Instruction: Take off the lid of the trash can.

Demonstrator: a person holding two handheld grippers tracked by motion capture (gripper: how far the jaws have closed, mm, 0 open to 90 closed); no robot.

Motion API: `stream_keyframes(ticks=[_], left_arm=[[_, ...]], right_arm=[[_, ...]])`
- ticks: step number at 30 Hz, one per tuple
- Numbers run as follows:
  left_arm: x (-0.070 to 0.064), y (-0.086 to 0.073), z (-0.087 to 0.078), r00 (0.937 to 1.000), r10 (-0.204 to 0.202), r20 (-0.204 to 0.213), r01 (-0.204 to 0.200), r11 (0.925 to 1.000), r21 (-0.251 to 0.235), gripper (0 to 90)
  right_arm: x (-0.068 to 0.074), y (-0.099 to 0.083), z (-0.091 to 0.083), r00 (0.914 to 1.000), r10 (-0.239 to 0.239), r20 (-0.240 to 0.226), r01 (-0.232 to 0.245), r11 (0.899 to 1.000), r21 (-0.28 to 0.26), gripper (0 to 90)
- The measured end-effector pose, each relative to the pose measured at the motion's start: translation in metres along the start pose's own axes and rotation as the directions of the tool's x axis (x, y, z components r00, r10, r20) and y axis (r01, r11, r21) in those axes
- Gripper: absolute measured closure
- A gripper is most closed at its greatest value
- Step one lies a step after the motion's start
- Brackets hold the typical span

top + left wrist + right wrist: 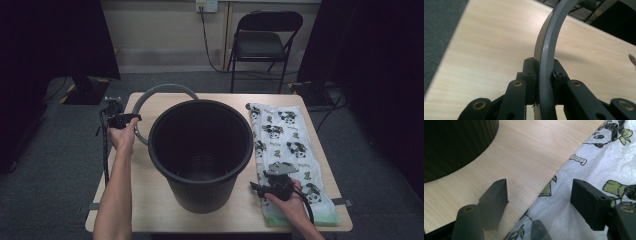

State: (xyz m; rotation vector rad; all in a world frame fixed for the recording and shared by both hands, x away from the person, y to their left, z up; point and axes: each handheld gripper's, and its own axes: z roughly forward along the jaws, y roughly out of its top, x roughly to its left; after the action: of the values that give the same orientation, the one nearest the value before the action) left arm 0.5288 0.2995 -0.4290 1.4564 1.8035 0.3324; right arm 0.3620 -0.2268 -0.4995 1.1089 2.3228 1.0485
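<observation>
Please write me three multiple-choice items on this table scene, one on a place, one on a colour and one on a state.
1. Where does the panda-print bag lie?
A. inside the bin
B. flat on the table, right of the bin
C. on the folding chair

2. What colour is the ring held by the left gripper?
A. grey
B. red
C. yellow

3. How do the jaws of the right gripper stand?
A. shut on the bag
B. shut on the bin's rim
C. open, over the bag's edge

Answers: 1 B, the high view shows the bag spread beside the black bin. 2 A, the left gripper view shows a grey band between the jaws. 3 C, the right gripper view shows a wide gap with nothing clamped.
</observation>
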Motion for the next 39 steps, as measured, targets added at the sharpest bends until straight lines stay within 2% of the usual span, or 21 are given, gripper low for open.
stream_keyframes(ticks=[1, 3, 8, 10, 13, 14, 20, 23, 25, 28, 31, 33, 39], left_arm=[[0.001, -0.004, 0.002, 0.9999, 0.012, -0.012, -0.012, 0.9999, 0.012, 77.5], [0.004, -0.01, 0.006, 0.9998, 0.018, -0.002, -0.018, 0.9993, 0.032, 77.4], [0.009, -0.021, 0.016, 0.9999, 0.01, -0.008, -0.01, 0.9983, 0.058, 76.9], [0.011, -0.024, 0.018, 0.9997, 0.018, -0.018, -0.016, 0.9967, 0.079, 76.7], [0.013, -0.025, 0.02, 0.9996, 0.016, -0.024, -0.014, 0.9967, 0.08, 76.5], [0.013, -0.025, 0.021, 0.9992, 0.027, -0.028, -0.025, 0.996, 0.086, 76.3], [0.017, -0.029, 0.027, 0.9992, 0.021, -0.035, -0.017, 0.9932, 0.115, 74.5], [0.016, -0.03, 0.028, 0.9984, 0.048, -0.03, -0.044, 0.9921, 0.117, 71.4], [0.016, -0.032, 0.028, 0.9982, 0.053, -0.027, -0.049, 0.9913, 0.122, 68.1], [0.017, -0.033, 0.028, 0.9983, 0.052, -0.024, -0.049, 0.9911, 0.124, 55.3], [0.014, -0.033, 0.024, 0.9977, 0.066, -0.015, -0.065, 0.9929, 0.1, 44.9], [0.012, -0.032, 0.02, 0.9959, 0.089, 0.018, -0.09, 0.9922, 0.086, 39.9], [0.005, -0.035, 0.008, 0.9914, 0.105, 0.078, -0.11, 0.9925, 0.055, 26.1]], right_arm=[[0.0, 0.0, 0.0, 1.0, 0.0, 0.0, 0.0, 1.0, 0.0, 29.1], [0.0, 0.0, 0.0, 1.0, 0.0, 0.0, 0.0, 1.0, 0.0, 29.1], [0.0, 0.0, 0.0, 1.0, 0.0, 0.001, 0.0, 1.0, 0.0, 29.1], [0.0, 0.0, 0.0, 1.0, 0.0, 0.001, 0.0, 1.0, 0.0, 29.1], [0.0, 0.0, 0.0, 1.0, 0.0, 0.001, 0.0, 1.0, 0.0, 29.1], [0.0, 0.0, 0.0, 1.0, 0.0, 0.001, 0.0, 1.0, 0.0, 29.1], [0.0, 0.0, 0.0, 1.0, 0.0, 0.001, 0.0, 1.0, 0.0, 29.1], [0.0, 0.0, 0.0, 1.0, 0.0, 0.001, 0.0, 1.0, 0.0, 29.1], [0.0, 0.0, 0.0, 1.0, 0.0, 0.001, 0.0, 1.0, 0.0, 29.1], [0.0, 0.0, 0.0, 1.0, 0.0, 0.001, 0.0, 1.0, 0.0, 29.1], [0.0, 0.0, 0.0, 1.0, 0.0, 0.001, 0.0, 1.0, 0.0, 29.1], [0.0, 0.0, 0.0, 1.0, 0.0, 0.001, 0.0, 1.0, 0.0, 29.1], [0.0, 0.0, 0.0, 1.0, 0.0, 0.001, 0.0, 1.0, 0.0, 29.0]])
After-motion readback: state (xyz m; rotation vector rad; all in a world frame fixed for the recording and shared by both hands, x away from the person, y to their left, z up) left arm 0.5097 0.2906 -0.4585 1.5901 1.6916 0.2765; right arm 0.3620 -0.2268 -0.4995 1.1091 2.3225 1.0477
